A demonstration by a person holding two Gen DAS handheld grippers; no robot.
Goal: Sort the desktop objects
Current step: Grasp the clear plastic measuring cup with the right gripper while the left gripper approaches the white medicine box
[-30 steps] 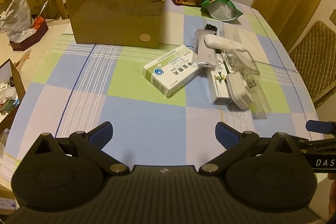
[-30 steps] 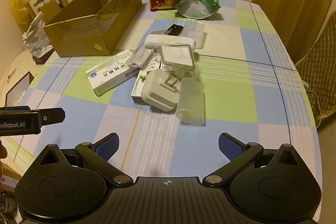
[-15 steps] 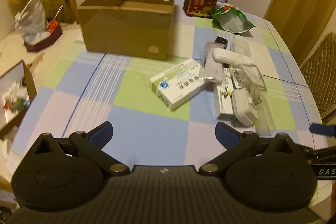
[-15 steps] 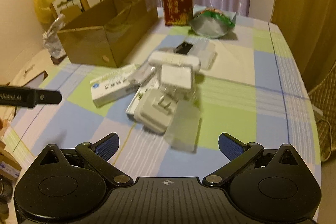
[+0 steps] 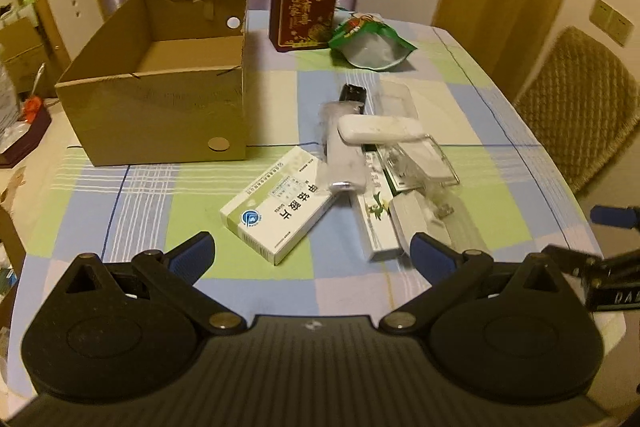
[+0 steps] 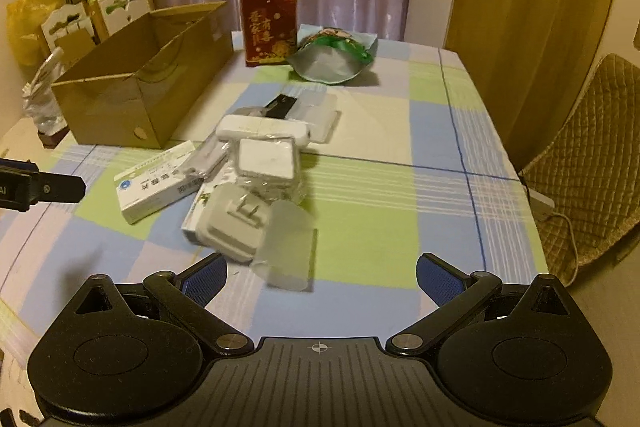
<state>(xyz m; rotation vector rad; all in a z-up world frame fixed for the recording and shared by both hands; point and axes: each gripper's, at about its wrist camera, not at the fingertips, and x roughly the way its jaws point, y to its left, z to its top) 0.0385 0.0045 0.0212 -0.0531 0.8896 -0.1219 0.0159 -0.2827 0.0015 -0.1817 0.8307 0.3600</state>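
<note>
Cardboard box (image 5: 160,99) sits far left | white medicine box (image 5: 280,211) near you | your left gripper (image 5: 312,251) and right gripper (image 6: 320,275) both spread wide, holding nothing.

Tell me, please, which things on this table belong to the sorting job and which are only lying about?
For the job:
- cardboard box, open
- medicine box
- white charger
- clear plastic case
- white stick device
- frosted cup

Probably only lying about:
- red gift bag
- green snack pouch
- wicker chair
</note>
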